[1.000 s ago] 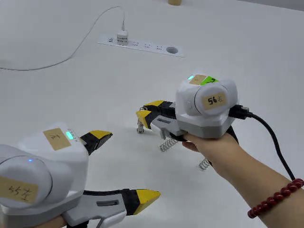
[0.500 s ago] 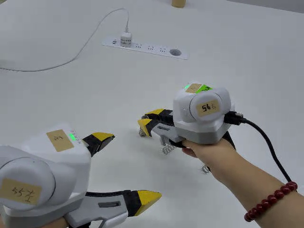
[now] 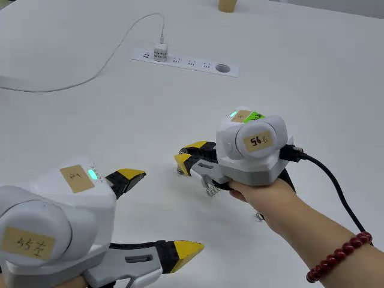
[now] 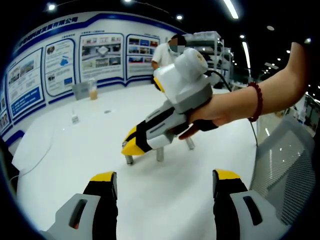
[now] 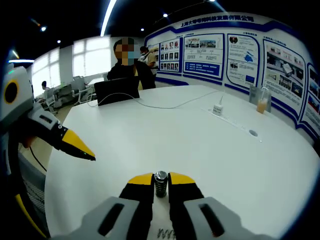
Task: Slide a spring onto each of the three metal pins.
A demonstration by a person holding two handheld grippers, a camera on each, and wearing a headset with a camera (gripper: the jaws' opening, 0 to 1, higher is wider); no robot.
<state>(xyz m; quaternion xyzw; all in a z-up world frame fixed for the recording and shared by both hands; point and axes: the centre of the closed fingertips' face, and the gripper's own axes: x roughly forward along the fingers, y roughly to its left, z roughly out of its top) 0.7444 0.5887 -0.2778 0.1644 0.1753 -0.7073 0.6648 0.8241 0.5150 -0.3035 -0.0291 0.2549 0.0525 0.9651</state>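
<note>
My right gripper [image 3: 185,155] sits low over the white table, jaws shut on a small spring [image 5: 160,186] that stands upright between the yellow tips of my right gripper [image 5: 160,178], on what looks like a pin. In the left gripper view three short metal uprights stand in a row under that gripper: one [image 4: 129,160] at the tips, a second [image 4: 160,154], a third [image 4: 190,144]. A loose spring [image 3: 210,189] lies beside the right gripper's body and another spring [image 3: 259,215] by the wrist. My left gripper [image 3: 159,213] hovers open at the near left, holding nothing.
A white power strip [image 3: 183,61] with a plug and a long cable [image 3: 90,75] lies at the back. A cup [image 3: 227,5] stands at the far edge. The right gripper's black cable [image 3: 336,186] trails to the right. People sit beyond the table [image 5: 125,75].
My right gripper has sunk slightly toward the table and drawn a little nearer, covering more of the loose spring. The left gripper has hardly moved. The head camera has shifted.
</note>
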